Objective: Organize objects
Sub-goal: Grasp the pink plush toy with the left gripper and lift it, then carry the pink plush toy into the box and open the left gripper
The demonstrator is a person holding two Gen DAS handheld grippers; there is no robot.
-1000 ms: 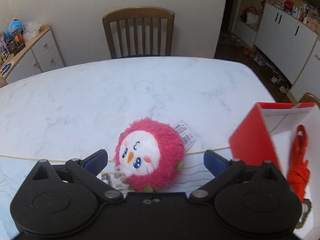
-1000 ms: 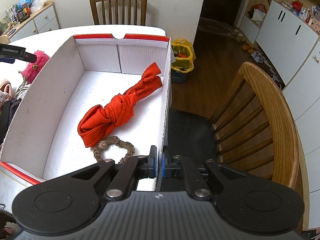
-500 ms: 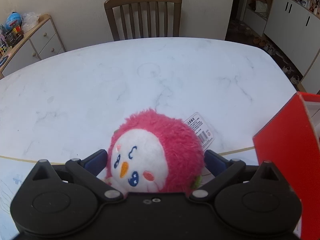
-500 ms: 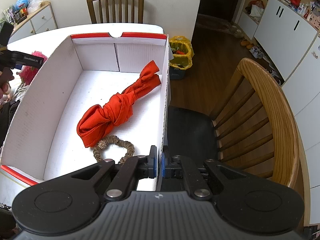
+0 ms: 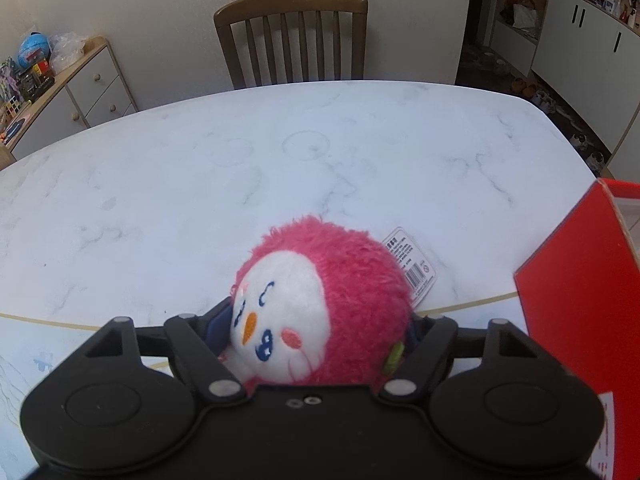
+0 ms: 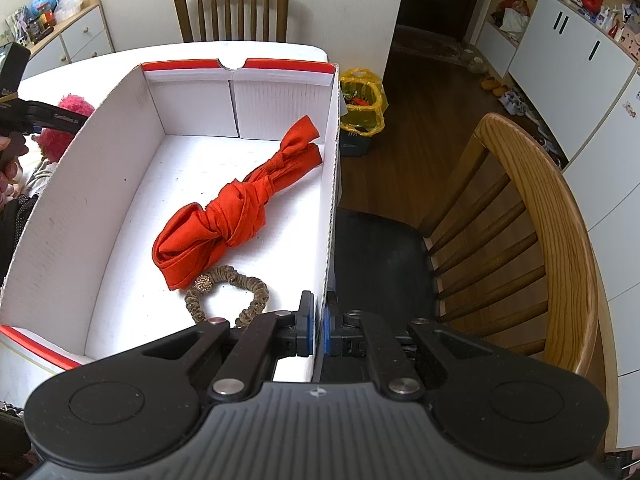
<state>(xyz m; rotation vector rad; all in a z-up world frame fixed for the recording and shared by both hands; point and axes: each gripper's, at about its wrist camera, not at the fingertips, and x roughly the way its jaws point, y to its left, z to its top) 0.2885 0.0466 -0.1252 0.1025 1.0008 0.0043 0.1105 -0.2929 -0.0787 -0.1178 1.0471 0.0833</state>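
Plush [image 5: 320, 308]: pink, white-faced, on the marble table [image 5: 280, 168] just left of the box [image 6: 120, 184].
Left gripper [image 5: 320, 328]: jaws just closing, pads pressing the plush's sides.
Right gripper [image 6: 316, 324]: clamped on the box's right wall.
Box contents: red knotted cloth [image 6: 240, 208], brown scrunchie [image 6: 228, 288].

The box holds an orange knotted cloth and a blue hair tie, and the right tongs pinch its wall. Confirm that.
One detail is wrong: the hair tie is brown with a beaded ball, not blue. The right wrist view shows it. The rest stands: the box holds the orange knotted cloth, and the right tongs pinch its wall.
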